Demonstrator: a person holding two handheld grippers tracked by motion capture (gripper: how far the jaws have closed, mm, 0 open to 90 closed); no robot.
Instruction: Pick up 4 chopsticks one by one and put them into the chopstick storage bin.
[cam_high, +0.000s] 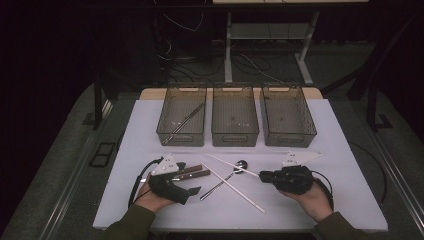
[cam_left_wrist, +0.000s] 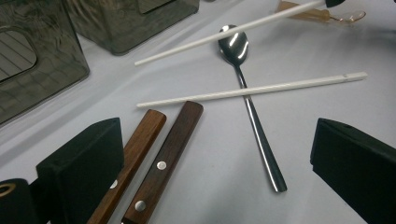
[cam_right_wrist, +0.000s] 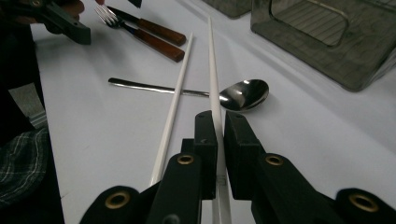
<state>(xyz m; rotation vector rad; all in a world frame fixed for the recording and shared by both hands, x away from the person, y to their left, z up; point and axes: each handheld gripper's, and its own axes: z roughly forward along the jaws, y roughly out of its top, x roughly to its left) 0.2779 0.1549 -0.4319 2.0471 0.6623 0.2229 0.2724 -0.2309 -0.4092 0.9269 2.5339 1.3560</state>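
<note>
Sorting cutlery: right tool (cam_right_wrist: 219, 128) clenched on one white chopstick (cam_right_wrist: 212, 65); left tool (cam_left_wrist: 215, 154) released; spoon (cam_left_wrist: 243, 74) and knives (cam_left_wrist: 159, 154) left on the desk.

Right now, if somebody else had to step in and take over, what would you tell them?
Right tongs: shut on one white chopstick, lifted off the table.
Left tongs: open, holding nothing, over two wooden-handled utensils.
Second chopstick lies across the spoon.
Done: thin metal pieces already lie in the left bin.
Left: probably bin the held chopstick, then the rest; middle bin and right bin hold no cutlery.
</note>
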